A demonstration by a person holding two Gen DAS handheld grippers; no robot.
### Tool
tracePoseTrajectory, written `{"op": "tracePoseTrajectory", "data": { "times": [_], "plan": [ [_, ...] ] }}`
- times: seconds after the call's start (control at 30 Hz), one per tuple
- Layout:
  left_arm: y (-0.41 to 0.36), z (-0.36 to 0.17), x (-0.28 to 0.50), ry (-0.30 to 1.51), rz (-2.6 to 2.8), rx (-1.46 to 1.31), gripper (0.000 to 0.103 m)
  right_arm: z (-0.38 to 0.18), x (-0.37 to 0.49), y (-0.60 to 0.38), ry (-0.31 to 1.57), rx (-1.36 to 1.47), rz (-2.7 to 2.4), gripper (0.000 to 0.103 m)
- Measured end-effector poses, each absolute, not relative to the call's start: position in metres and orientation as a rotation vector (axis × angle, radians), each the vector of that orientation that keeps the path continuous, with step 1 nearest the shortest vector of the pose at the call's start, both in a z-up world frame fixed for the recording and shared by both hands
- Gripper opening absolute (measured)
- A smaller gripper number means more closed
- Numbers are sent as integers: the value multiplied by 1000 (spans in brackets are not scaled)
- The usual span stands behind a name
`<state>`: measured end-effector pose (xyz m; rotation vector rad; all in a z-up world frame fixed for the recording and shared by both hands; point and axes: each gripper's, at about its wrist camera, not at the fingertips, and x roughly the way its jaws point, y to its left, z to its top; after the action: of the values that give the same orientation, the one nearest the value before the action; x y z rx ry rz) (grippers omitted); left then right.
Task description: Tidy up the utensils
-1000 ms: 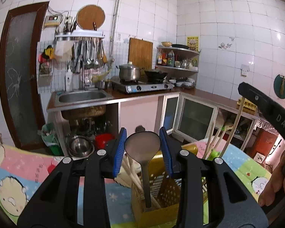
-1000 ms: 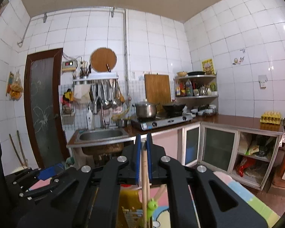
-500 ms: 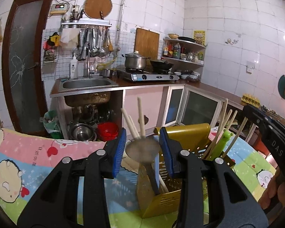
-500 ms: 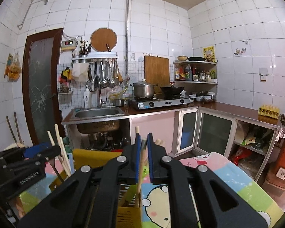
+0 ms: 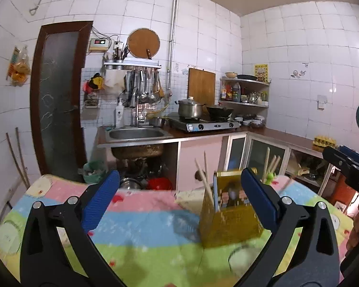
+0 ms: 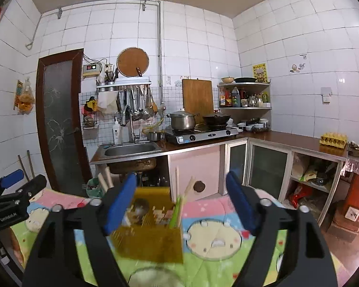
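Observation:
A yellow perforated utensil holder (image 5: 229,217) stands on a cartoon-print mat (image 5: 141,234). It holds wooden chopsticks (image 5: 204,179), a green-handled utensil (image 5: 269,175) and a metal ladle whose bowl shows inside it (image 6: 140,206). My left gripper (image 5: 179,198) is open and empty, just left of and in front of the holder. My right gripper (image 6: 182,203) is open and empty, its jaws straddling the holder (image 6: 150,236) from behind and above. The right gripper also shows at the right edge of the left wrist view (image 5: 347,165), the left one at the left edge of the right wrist view (image 6: 14,193).
Behind the mat are a sink counter (image 5: 136,134), a gas stove with a pot and a wok (image 5: 203,119), low cabinets (image 5: 258,150) and a brown door (image 5: 57,95). Ladles hang on a wall rack (image 5: 141,88). A green bin (image 5: 93,172) stands under the sink.
Both grippers have opened wide and let go: the ladle and the wooden utensils now stand in the holder. Both grippers have drawn back and up from it.

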<state>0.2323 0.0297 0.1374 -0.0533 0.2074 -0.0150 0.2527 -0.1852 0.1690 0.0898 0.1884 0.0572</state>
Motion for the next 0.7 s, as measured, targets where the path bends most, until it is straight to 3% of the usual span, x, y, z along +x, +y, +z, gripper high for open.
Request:
{"op": "tracePoseTrajectory", "data": {
  "times": [0.23,0.7],
  "plan": [
    [26,99,168,246,0,-32,98,116,178,-166,233,56,54,98],
    [15,32,108,219,20,19,98,41,119,-157,265,27,9,98]
  ]
}}
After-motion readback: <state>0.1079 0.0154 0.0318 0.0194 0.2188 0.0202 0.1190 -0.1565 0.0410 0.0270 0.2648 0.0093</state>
